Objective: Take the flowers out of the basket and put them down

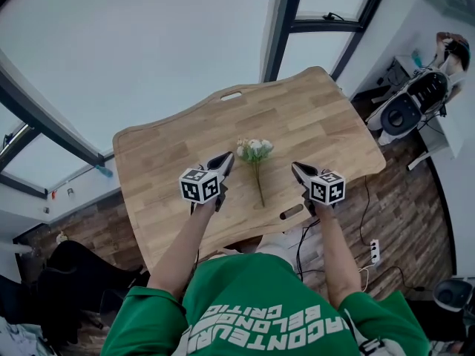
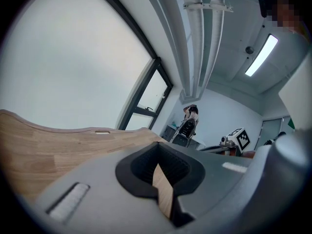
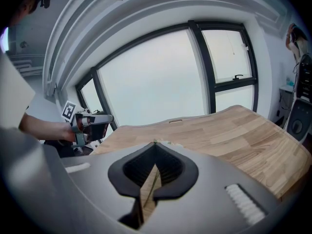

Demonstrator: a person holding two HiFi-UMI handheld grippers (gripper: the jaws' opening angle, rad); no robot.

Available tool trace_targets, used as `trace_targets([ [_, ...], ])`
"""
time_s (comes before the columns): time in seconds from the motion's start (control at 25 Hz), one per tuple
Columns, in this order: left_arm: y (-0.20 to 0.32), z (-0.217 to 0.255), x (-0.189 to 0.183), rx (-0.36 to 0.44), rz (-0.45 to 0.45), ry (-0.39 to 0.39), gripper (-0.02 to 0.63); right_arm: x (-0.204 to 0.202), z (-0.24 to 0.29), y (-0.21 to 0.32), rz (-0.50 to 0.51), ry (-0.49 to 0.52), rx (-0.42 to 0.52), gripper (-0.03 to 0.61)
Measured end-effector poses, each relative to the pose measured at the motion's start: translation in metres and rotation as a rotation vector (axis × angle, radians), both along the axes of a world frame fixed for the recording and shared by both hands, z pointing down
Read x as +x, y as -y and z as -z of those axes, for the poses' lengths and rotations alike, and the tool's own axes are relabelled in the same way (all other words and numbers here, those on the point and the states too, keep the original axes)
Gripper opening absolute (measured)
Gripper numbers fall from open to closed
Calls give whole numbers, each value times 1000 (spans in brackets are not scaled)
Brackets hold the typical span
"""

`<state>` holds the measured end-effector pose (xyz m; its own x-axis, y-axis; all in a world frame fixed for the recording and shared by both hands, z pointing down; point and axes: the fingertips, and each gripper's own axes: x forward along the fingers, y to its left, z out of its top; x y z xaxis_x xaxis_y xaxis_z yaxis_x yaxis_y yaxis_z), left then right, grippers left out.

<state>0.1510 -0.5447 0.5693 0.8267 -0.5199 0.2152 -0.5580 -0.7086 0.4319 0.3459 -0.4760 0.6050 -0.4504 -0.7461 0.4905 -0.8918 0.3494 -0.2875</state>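
— At frame centre in the head view, flowers [image 1: 254, 151] lie flat on the surface [image 1: 171, 162], heads toward the top, stem [image 1: 260, 188] running down toward the person. Agree?

— Yes. No basket in any view. Looks like the put-down part is done, but that's my read only.

— Grippers?

— Left gripper [image 1: 225, 160] is just left of the heads with its jaws pressed together and nothing in them. Right gripper [image 1: 296, 169] sits right of the stem, well apart from it, with its jaws likewise closed and empty. A strip of wood and green shows past its jaws in the right gripper view; that's the stem lying beyond, not a grip.

— So how should the step in hand go?

— Probably clearing off. Pull both grippers toward the bottom of the frame, each on its own side, so neither crosses the stem. The left tip is the risky one since it's near the petals; back it straight away, no sideways sweep.

— And if the flowers need moving again?

— Spread the jaws first, come in low across mid-stem, pinch lightly. The stem is thin and flat on the wood, so it's easy to miss or roll. Leave the heads alone; they'd likely crush.
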Motion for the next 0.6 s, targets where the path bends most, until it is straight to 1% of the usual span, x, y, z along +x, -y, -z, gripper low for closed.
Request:
trace_targets([
  [0.2,-3,2,4,-1,-8,-15,15,5,0,-3,-9,-24,-1,6],
  [0.4,-4,3,2,-10,-9,-17,15,6,0,-4,-27,-26,-3,6],
  [0.6,5,3,-4,-10,-10,-23,15,-1,4,10,-21,-30,11,6],
])
